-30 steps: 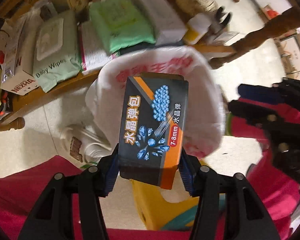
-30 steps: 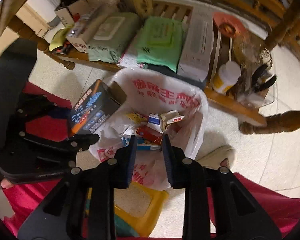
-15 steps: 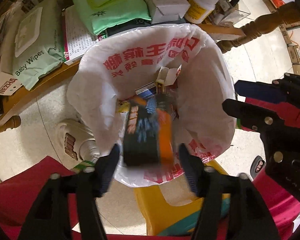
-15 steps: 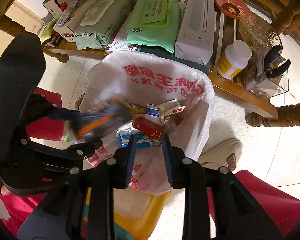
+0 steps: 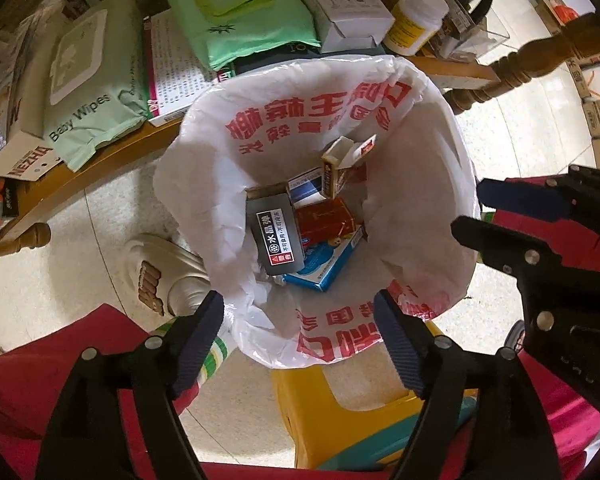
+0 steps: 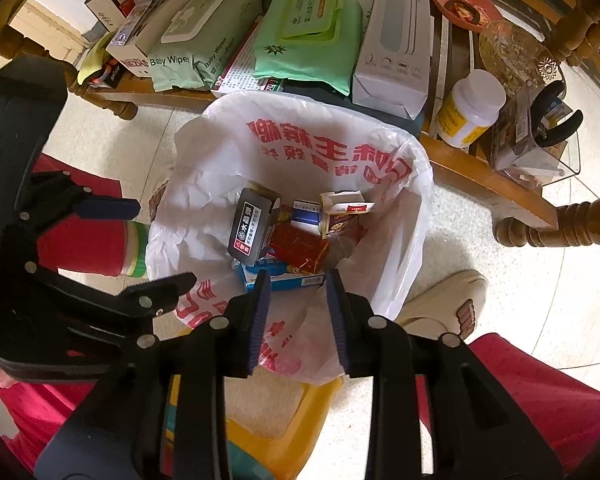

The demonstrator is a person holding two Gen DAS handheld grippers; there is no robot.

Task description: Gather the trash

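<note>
A white plastic trash bag (image 5: 420, 184) with red print stands open on a yellow stool (image 5: 340, 412). Inside lie a black box (image 5: 278, 240), a red box (image 5: 326, 220), a blue box (image 5: 324, 264) and a small open carton (image 5: 340, 164). My left gripper (image 5: 300, 320) is open and empty just above the bag's near rim. My right gripper (image 6: 296, 300) is open a little and empty over the bag (image 6: 228, 152). The black box (image 6: 250, 228) also shows in the right wrist view, as does the left gripper (image 6: 140, 244).
A low wooden table (image 5: 80, 176) behind the bag carries baby wipes (image 5: 88, 80), a green pack (image 5: 236, 12), a white box (image 5: 340, 4), a pill bottle (image 5: 416, 20) and pliers (image 6: 556, 120). A beige slipper (image 5: 160, 276) and red-clad legs are beside the stool.
My left gripper opened and dropped the black box, which fell into the bag and now lies among the other boxes. The right gripper stayed over the bag.
</note>
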